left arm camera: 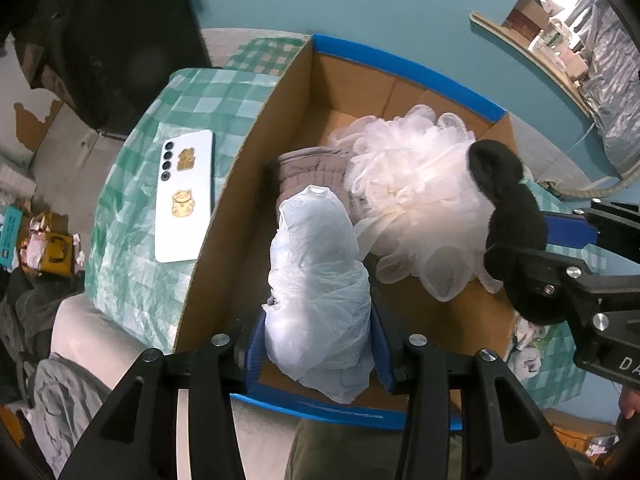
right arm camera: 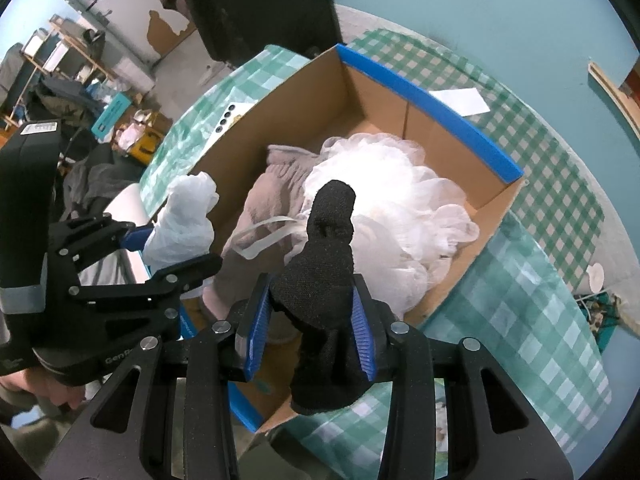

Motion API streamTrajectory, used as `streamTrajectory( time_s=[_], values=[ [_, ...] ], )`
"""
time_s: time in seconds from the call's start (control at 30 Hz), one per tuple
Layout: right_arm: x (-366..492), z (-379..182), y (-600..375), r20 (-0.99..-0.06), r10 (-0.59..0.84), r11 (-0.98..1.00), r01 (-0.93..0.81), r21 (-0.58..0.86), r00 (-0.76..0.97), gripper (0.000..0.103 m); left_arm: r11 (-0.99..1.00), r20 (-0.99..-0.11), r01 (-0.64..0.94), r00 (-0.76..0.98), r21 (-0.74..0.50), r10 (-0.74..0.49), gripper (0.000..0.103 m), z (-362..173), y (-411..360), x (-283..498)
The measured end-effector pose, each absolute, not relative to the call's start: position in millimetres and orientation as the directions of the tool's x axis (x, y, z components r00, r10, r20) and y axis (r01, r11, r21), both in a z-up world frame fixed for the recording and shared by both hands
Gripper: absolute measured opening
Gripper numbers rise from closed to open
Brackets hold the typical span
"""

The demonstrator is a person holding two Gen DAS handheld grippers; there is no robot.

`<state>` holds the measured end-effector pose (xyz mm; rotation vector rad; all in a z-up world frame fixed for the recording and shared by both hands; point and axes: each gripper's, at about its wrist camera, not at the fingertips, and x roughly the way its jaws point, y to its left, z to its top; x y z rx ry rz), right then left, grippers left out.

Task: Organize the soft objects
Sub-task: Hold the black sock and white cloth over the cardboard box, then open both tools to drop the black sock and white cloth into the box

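Note:
A cardboard box [left arm camera: 248,152] with blue edges, also in the right wrist view [right arm camera: 432,98], holds a white mesh bath pouf [left arm camera: 416,184] [right arm camera: 400,200] and a folded grey-brown cloth [left arm camera: 312,172] [right arm camera: 272,200]. My left gripper [left arm camera: 318,344] is shut on a crumpled white plastic bag [left arm camera: 320,280] [right arm camera: 180,212] above the box's near edge. My right gripper [right arm camera: 312,320] is shut on a black fabric piece [right arm camera: 324,272], held over the box's near right corner; it shows at right in the left wrist view [left arm camera: 508,208].
The box stands on a green-checked tablecloth [right arm camera: 532,304]. A white phone [left arm camera: 184,196] lies left of the box. A white paper [right arm camera: 460,100] lies behind it. A white cup [right arm camera: 596,276] stands at the table's right edge. Floor clutter lies far left.

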<state>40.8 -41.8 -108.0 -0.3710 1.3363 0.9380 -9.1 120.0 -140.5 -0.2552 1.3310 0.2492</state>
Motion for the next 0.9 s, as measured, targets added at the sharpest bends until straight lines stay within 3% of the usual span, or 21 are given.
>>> streamTrajectory(
  time_s=[0.1, 0.17, 0.23, 0.33, 0.9],
  values=[
    [39.8, -107.6, -39.8, -0.932, 0.360, 0.598, -0.757, 0.265, -0.042, 0.038, 0.941, -0.977, -0.338, 0.209, -0.036, 0.037, 0.053, -142.2, 121.3, -9.7],
    [39.1, -106.3, -39.0, -0.931, 0.363, 0.599, -0.756, 0.265, -0.039, 0.046, 0.939, -0.977, -0.344, 0.208, -0.032, 0.043, 0.063, -142.1, 121.4, -10.5],
    [38.8, -104.7, -39.6, -0.929, 0.370, 0.599, -0.756, 0.265, -0.033, 0.057, 0.937, -0.976, -0.348, 0.212, -0.034, 0.043, 0.066, -140.8, 120.8, -11.1],
    [38.6, -100.0, -41.3, -0.924, 0.381, 0.595, -0.757, 0.270, -0.030, 0.057, 0.937, -0.977, -0.349, 0.209, -0.028, 0.049, 0.071, -139.7, 119.7, -11.1],
    [40.1, -78.4, -63.3, -0.908, 0.420, 0.606, -0.746, 0.275, 0.007, 0.060, 0.940, -0.968, -0.339, 0.248, -0.042, 0.046, 0.071, -120.3, 100.0, -14.7]
  ],
)
